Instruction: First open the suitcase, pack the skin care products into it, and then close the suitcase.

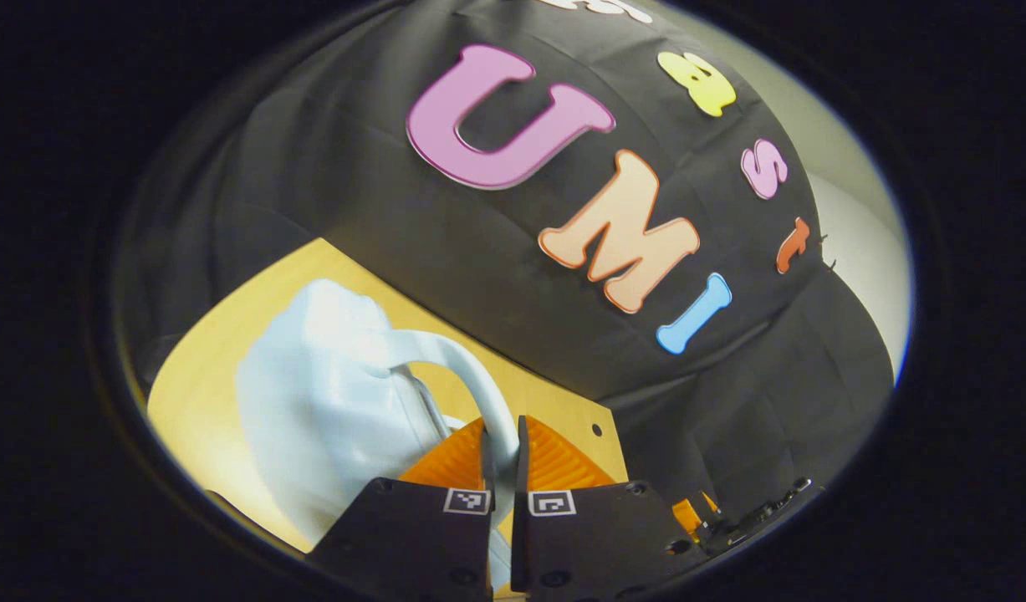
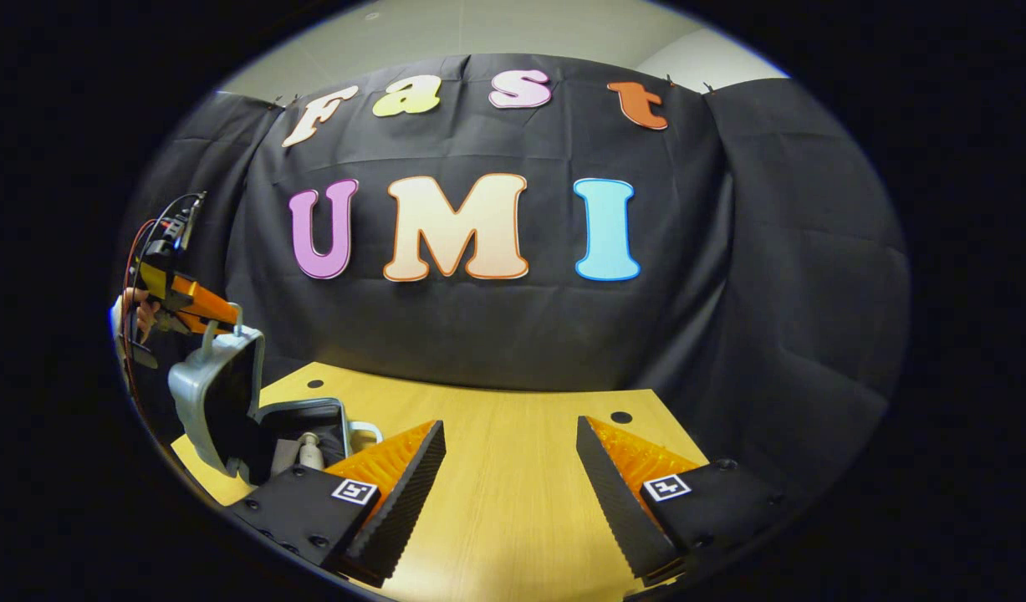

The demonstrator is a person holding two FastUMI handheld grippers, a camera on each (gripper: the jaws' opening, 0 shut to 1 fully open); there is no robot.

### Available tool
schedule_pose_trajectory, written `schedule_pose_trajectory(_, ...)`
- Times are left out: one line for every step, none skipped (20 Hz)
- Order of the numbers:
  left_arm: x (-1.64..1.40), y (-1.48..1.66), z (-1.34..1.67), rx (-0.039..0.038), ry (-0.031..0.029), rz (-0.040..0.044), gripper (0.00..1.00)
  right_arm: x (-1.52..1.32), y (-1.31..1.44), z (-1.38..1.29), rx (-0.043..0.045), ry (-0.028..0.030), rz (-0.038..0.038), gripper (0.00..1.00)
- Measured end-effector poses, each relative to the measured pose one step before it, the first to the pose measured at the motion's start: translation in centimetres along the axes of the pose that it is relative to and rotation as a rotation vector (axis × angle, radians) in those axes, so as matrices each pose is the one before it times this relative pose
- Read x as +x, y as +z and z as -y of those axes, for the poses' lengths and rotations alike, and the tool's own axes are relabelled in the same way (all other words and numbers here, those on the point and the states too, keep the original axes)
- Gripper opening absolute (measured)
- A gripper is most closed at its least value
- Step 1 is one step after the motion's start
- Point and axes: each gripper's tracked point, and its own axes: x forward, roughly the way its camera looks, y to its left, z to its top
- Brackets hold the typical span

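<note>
Two grippers at work over a wooden tabletop (image 2: pixel 513 468). Suitcase (image 2: pixel 220 410) open at the tabletop's left edge in the right gripper view, lid (image 2: pixel 196 400) raised near upright over the lower half. Inside the lower half, at least one small bottle (image 2: pixel 312 451) visible; other contents too small to tell apart. Judging from that: opening done, packing probably done or nearly so, closing the one step left and apparently in hand.

Left gripper (image 1: pixel 502 443) clamped on the suitcase handle (image 1: pixel 471 376), both fingers pressed against the pale loop with no gap between them, pale suitcase shell (image 1: pixel 320 401) just beyond and to the left. Seen from the right gripper view, same gripper (image 2: pixel 228 322) up at the top of the raised lid, held by a hand (image 2: pixel 136 313) at the far left.

Right gripper (image 2: pixel 511 468) with fingers spread wide apart, holding nothing, low over bare tabletop toward the near edge, suitcase off to its left and near its left finger, not touching.

Next move, as a guess: swing the lid down by the handle until the halves meet. Possible snag: tall items inside blocking the lid, or the light case sliding along the tabletop with nothing steadying the lower half.
</note>
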Motion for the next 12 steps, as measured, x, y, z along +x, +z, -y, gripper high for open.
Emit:
schedule_pose_trajectory(1.811, -0.816, 0.405, 0.00514, -0.00165, -0.02624, 0.02, -0.200, 0.023, 0.198, 0.00642, -0.00493, -0.00028, 0.99)
schedule_pose_trajectory(1.857, -0.855, 0.217, 0.01257, 0.01261, -0.02197, 0.00, 0.019, 0.170, 0.145, 0.00443, -0.00605, 0.00050, 0.99)
schedule_pose_trajectory(2.272, -0.966, 0.409, 0.02521, 0.02378, -0.02328, 0.02, -0.143, -0.098, 0.224, 0.00218, -0.00810, -0.00190, 0.99)
schedule_pose_trajectory(2.092, -0.946, 0.102, 0.03134, 0.02457, -0.02410, 0.03, -0.177, -0.266, 0.221, 0.00052, -0.00673, -0.00416, 0.99)
schedule_pose_trajectory(1.898, -0.975, 0.007, 0.02827, 0.02583, -0.02849, 0.03, -0.181, -0.288, 0.114, -0.00104, -0.00566, -0.00449, 0.99)
schedule_pose_trajectory(1.818, -1.343, -0.011, 0.02344, 0.02675, -0.03915, 0.04, -0.104, -0.206, 0.180, -0.00187, -0.00648, -0.00570, 0.99)
schedule_pose_trajectory(1.772, -1.271, -0.224, 0.01565, 0.02423, -0.03283, 0.04, -0.278, -0.150, 0.162, -0.00024, -0.00655, -0.00243, 0.99)
schedule_pose_trajectory(1.873, -1.353, -0.187, 0.00401, 0.02663, -0.03254, 0.04, -0.206, -0.142, 0.129, 0.00515, -0.00308, -0.00105, 0.99)
schedule_pose_trajectory(1.709, -1.079, -0.094, -0.00046, 0.02469, -0.03049, 0.04, -0.266, -0.160, -0.035, 0.00776, -0.00022, -0.00204, 0.99)
schedule_pose_trajectory(1.356, -1.017, -0.253, 0.00585, 0.02170, -0.02694, 0.04, -0.126, -0.315, 0.176, 0.00329, -0.00380, -0.00294, 0.99)
schedule_pose_trajectory(1.091, -0.957, -0.274, 0.00678, 0.02078, -0.02568, 0.04, -0.210, -0.357, 0.214, -0.00013, -0.00431, -0.00627, 0.99)
schedule_pose_trajectory(0.800, -0.619, -0.219, 0.01295, 0.02140, -0.02106, 0.04, -0.204, -0.480, 0.260, -0.00253, -0.00538, -0.00708, 0.99)
